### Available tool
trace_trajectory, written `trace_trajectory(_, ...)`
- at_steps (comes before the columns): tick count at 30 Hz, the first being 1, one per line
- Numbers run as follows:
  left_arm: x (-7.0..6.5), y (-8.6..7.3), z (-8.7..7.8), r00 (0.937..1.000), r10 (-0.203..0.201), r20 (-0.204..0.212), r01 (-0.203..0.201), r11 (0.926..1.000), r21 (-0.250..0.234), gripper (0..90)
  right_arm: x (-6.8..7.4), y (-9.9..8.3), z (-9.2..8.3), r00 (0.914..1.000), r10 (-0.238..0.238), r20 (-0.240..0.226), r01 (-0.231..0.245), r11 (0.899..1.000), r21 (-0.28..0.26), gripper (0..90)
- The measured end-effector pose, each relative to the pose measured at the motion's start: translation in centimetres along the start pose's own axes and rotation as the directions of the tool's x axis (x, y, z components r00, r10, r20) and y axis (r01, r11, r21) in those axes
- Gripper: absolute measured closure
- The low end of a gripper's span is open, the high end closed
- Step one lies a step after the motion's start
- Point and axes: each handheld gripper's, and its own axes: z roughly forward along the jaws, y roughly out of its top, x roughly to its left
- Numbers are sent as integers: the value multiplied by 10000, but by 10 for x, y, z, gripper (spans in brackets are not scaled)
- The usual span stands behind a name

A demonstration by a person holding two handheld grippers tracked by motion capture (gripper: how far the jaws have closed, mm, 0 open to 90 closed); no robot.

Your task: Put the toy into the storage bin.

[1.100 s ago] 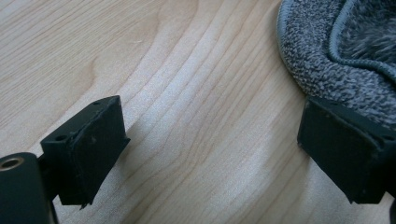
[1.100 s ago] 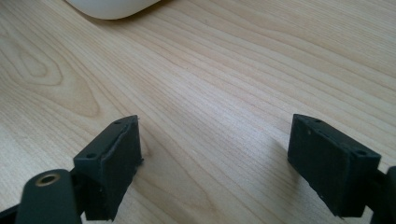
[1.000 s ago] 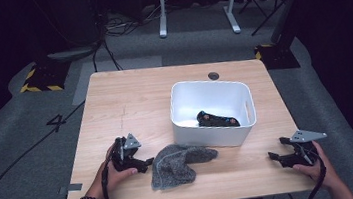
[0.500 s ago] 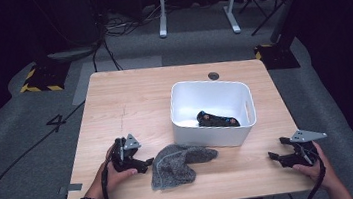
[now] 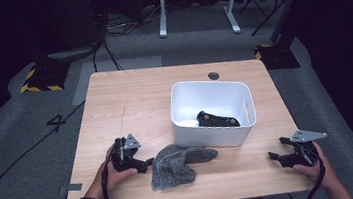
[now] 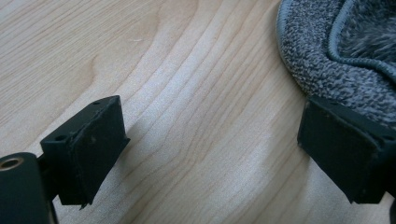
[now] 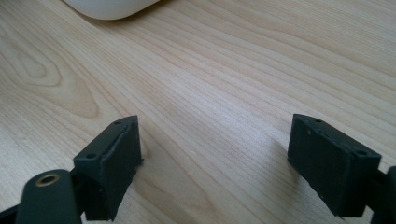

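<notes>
A grey knitted cloth (image 5: 177, 164) lies crumpled near the table's front edge, just before the white bin (image 5: 241, 132). My left gripper (image 5: 145, 163) rests on the wood at the cloth's left side, open, with bare table between its jaws. In the left gripper view (image 6: 212, 149) the cloth (image 6: 327, 51) reaches the right jaw from the upper right. My right gripper (image 5: 276, 149) sits at the front right of the table, open and holding nothing. The right gripper view (image 7: 215, 163) shows bare wood between the jaws and the bin's bottom edge (image 7: 109, 8) at the top.
A black object with orange spots (image 5: 217, 120) lies inside the white bin. The wooden table (image 5: 130, 105) has a dark round cap (image 5: 213, 75) near its far edge. Cables and a white stand base (image 5: 194, 7) sit on the floor beyond.
</notes>
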Motion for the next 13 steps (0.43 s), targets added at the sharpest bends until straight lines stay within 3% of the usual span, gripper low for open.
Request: trace_trajectory(13,0,0,0,10000,35,0,-35,10000,10,79,0,0,0,10000,16,17,-16,10000,3,177)
